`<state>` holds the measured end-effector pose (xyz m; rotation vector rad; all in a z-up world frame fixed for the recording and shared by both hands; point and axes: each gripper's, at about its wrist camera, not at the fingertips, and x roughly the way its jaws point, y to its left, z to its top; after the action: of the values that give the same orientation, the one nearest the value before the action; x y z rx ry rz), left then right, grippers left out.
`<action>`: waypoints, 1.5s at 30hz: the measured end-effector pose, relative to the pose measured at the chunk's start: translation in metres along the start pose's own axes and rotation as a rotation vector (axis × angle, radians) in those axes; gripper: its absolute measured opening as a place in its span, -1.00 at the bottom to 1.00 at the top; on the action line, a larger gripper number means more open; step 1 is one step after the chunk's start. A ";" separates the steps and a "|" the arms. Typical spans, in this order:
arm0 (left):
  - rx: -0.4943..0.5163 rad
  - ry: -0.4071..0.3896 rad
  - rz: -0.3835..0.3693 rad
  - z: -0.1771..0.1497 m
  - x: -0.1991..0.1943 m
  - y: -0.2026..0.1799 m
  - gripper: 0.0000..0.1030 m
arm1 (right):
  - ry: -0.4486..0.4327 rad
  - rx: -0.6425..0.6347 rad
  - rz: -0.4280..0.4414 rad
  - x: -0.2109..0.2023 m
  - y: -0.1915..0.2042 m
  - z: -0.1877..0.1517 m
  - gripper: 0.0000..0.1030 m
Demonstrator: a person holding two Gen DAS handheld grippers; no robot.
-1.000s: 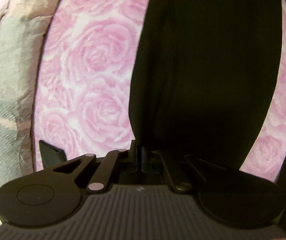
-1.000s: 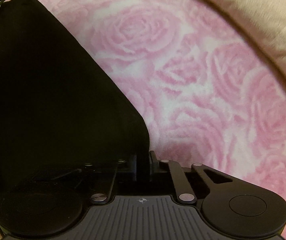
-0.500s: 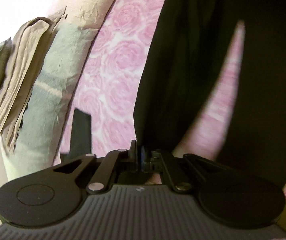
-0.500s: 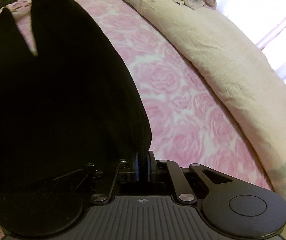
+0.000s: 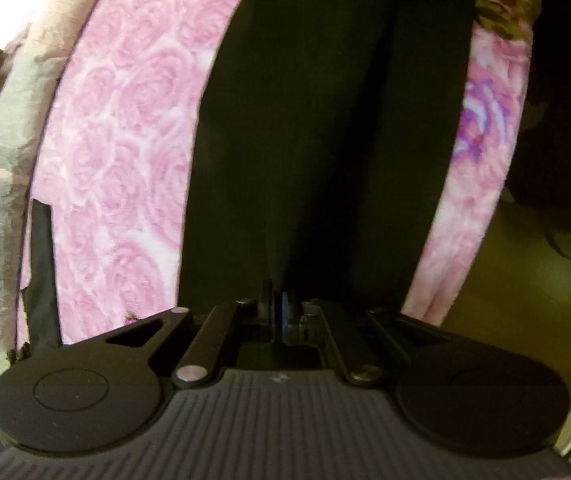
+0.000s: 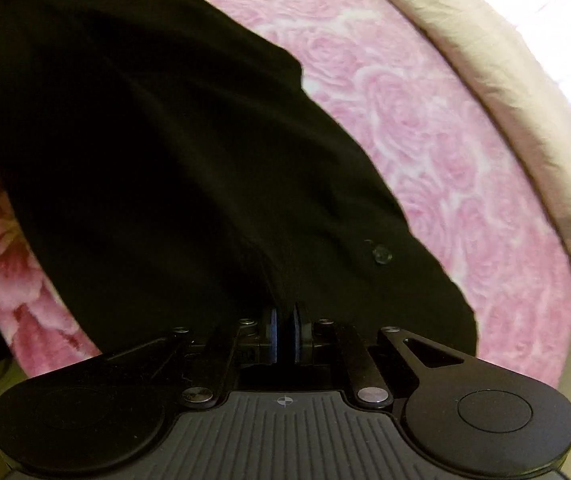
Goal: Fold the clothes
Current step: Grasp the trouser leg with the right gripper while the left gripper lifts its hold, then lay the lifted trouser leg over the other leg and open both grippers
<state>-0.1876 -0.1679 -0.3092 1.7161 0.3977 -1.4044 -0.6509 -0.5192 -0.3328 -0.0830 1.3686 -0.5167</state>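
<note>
Our right gripper (image 6: 284,330) pinched on an edge of the black garment (image 6: 157,152), its small dark button (image 6: 382,255) near our blue pads (image 6: 272,334), cloth spread over the pink rose blanket (image 6: 437,136), beige bedding (image 6: 497,76) along its far side

Black fabric garment (image 5: 325,128): it was spread over the pink rose-patterned blanket (image 5: 125,152), running away from both grippers toward the blanket's far side.
Left gripper (image 5: 276,304): it sat at the garment's near edge, jaws pressed together on the cloth.
Right gripper (image 6: 284,322): it sat at the garment's near edge, cloth pinched between its blue pads (image 6: 272,332).
Small dark button (image 6: 381,257): it lay on the garment, just beyond and right of the right gripper.
Pale crumpled beige-and-grey quilt (image 6: 485,80): it ran along the blanket's far right edge in the right view, and along its left edge in the left view.
</note>
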 end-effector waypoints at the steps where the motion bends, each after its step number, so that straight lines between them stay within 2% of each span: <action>1: 0.004 -0.008 0.016 -0.002 -0.005 0.001 -0.98 | -0.003 0.002 -0.017 -0.005 0.001 0.001 -0.89; 5: -0.019 -0.012 0.050 -0.010 -0.021 -0.001 -0.98 | -0.025 0.020 -0.068 -0.030 0.004 -0.003 -0.89; 8: -0.009 0.013 0.053 -0.009 -0.016 -0.021 -0.98 | -0.031 0.040 -0.075 -0.039 0.016 -0.016 -0.89; 14: 0.050 0.059 0.053 -0.002 0.005 -0.060 -0.98 | -0.008 0.058 -0.039 -0.010 0.049 -0.040 -0.89; 18: 0.079 0.080 0.044 -0.001 0.004 -0.058 -0.98 | -0.023 0.096 -0.042 -0.010 0.048 -0.040 -0.89; 22: 0.092 0.101 0.021 0.003 0.006 -0.050 -0.98 | 0.016 0.115 -0.033 -0.010 0.051 -0.035 -0.88; 23: 0.103 0.104 0.015 0.004 0.006 -0.051 -0.98 | 0.037 0.130 -0.032 -0.011 0.053 -0.033 -0.87; 24: 0.113 0.106 0.010 0.004 0.007 -0.052 -0.98 | 0.053 0.153 -0.027 -0.010 0.054 -0.032 -0.76; 25: 0.122 0.108 0.008 0.004 0.007 -0.053 -0.98 | 0.072 0.188 -0.011 -0.011 0.054 -0.032 -0.73; 28: 0.117 0.114 0.005 0.006 0.007 -0.056 -0.98 | 0.109 0.285 0.025 -0.023 0.056 -0.040 -0.72; 32: 0.107 0.114 0.011 0.005 0.009 -0.057 -0.98 | 0.086 0.359 0.054 -0.047 0.061 -0.037 -0.72; 33: 0.105 0.112 0.018 0.004 0.009 -0.058 -0.98 | 0.067 0.370 0.064 -0.052 0.063 -0.034 -0.64; 34: 0.103 0.109 0.024 0.003 0.009 -0.058 -0.98 | 0.041 0.383 0.083 -0.053 0.061 -0.027 -0.48; 35: 0.102 0.105 0.031 0.002 0.008 -0.059 -0.98 | 0.014 0.396 0.104 -0.055 0.060 -0.020 0.04; 36: 0.102 0.099 0.040 0.000 0.007 -0.061 -0.98 | -0.018 0.409 0.132 -0.056 0.061 -0.010 0.20; 42: 0.135 0.044 0.092 -0.018 0.001 -0.068 -0.98 | -0.139 0.398 0.255 -0.046 0.074 0.053 0.20; 45: 0.151 -0.001 0.114 -0.032 0.001 -0.074 -0.98 | -0.167 0.395 0.307 -0.043 0.088 0.082 0.20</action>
<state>-0.2188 -0.1003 -0.3406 1.8293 0.1938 -1.3818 -0.5509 -0.4439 -0.3069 0.3925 1.0705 -0.4995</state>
